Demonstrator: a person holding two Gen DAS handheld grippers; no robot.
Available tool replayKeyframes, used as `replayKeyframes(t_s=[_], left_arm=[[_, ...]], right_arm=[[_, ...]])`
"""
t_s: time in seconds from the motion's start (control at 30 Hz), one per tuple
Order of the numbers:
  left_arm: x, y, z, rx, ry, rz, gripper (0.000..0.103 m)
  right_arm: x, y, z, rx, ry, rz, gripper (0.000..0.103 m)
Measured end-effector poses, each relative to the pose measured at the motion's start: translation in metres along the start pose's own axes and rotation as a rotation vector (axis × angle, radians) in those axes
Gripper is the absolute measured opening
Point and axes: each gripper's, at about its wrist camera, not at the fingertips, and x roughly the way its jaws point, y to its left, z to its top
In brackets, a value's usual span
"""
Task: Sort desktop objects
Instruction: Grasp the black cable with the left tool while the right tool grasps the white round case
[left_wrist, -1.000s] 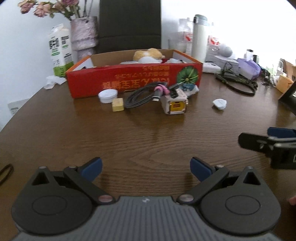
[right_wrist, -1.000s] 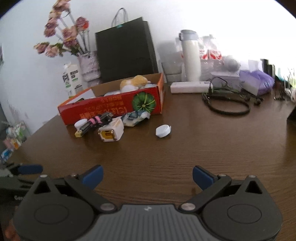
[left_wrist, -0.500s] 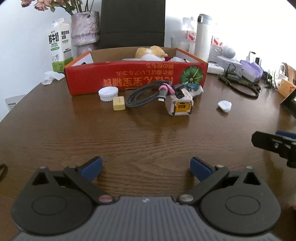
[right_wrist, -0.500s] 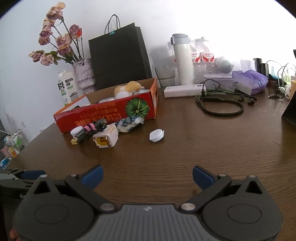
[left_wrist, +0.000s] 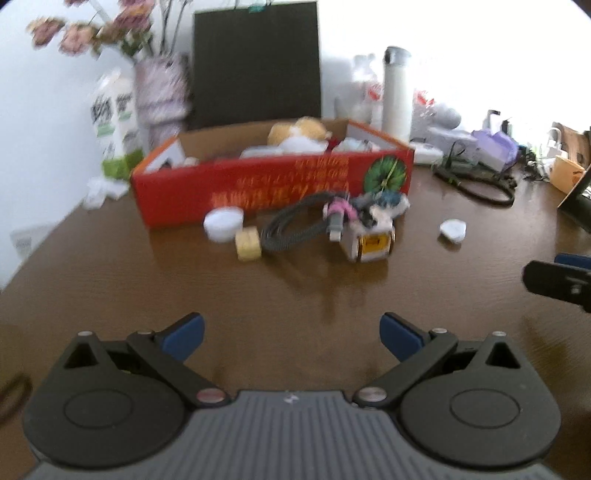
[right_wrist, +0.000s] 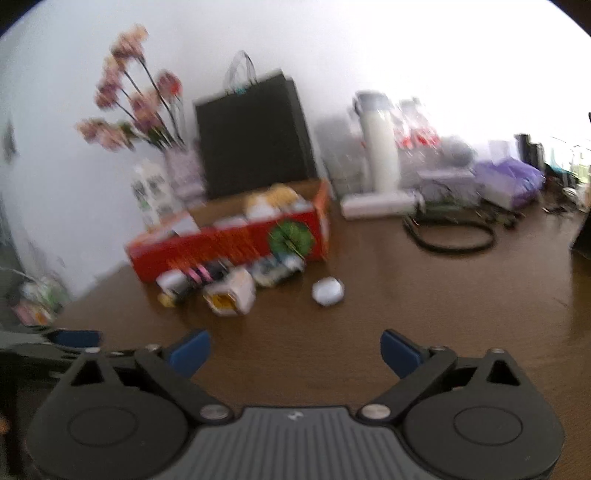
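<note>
Black paper bag (left_wrist: 255, 62) behind, flower vase (left_wrist: 160, 86) and milk carton (left_wrist: 114, 125) left, white thermos (left_wrist: 397, 94) right.

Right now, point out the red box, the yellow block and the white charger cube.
red box (left_wrist: 258, 192), left wrist view, front wall.
yellow block (left_wrist: 248, 243), left wrist view, top face.
white charger cube (right_wrist: 231, 295), right wrist view, front face.

Each claw, the left claw (left_wrist: 291, 332) and the right claw (right_wrist: 295, 350), has the same build: a ribbed grey housing bearing a small pale mark, two rounded black plates with an embossed circle and a triangular cut-out, black link arms on silver screws, and blue fingertips (left_wrist: 183, 331).
</note>
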Motion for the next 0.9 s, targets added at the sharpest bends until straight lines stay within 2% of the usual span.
replayKeyframes(t_s=[0.07, 0.17, 0.2, 0.23, 0.33, 0.37, 0.5, 0.57, 0.63, 0.73, 0.9], left_arm=[[0.008, 0.001, 0.009, 0.001, -0.026, -0.029, 0.103], [0.025, -0.001, 0.033, 0.050, -0.050, -0.119, 0.095], [0.032, -0.003, 0.040, 0.075, -0.042, -0.137, 0.085], [0.041, -0.006, 0.047, 0.105, -0.021, -0.137, 0.068], [0.061, -0.005, 0.059, 0.158, 0.025, -0.164, 0.045], [0.064, -0.002, 0.060, 0.167, 0.031, -0.181, 0.043], [0.078, 0.009, 0.063, 0.197, 0.054, -0.286, 0.043], [0.082, 0.014, 0.064, 0.178, 0.057, -0.312, 0.041], [0.076, 0.013, 0.066, 0.183, 0.032, -0.304, 0.028], [0.062, 0.011, 0.072, 0.183, -0.030, -0.256, 0.017], [0.035, 0.025, 0.084, 0.069, -0.096, -0.238, 0.014]], right_arm=[[0.001, -0.003, 0.005, 0.012, 0.001, 0.032, 0.093], [0.014, -0.009, 0.021, 0.050, 0.042, 0.046, 0.086], [0.019, -0.008, 0.027, 0.043, 0.048, 0.044, 0.086], [0.027, -0.007, 0.034, 0.023, 0.052, 0.025, 0.086], [0.058, -0.003, 0.048, -0.059, 0.094, -0.061, 0.082], [0.069, -0.004, 0.050, -0.071, 0.122, -0.077, 0.076], [0.106, -0.008, 0.053, -0.080, 0.206, -0.120, 0.064], [0.120, -0.010, 0.052, -0.064, 0.239, -0.133, 0.048], [0.123, -0.006, 0.049, -0.087, 0.235, -0.153, 0.044], [0.124, 0.000, 0.046, -0.111, 0.230, -0.167, 0.025], [0.115, 0.012, 0.043, -0.108, 0.224, -0.145, 0.025]])
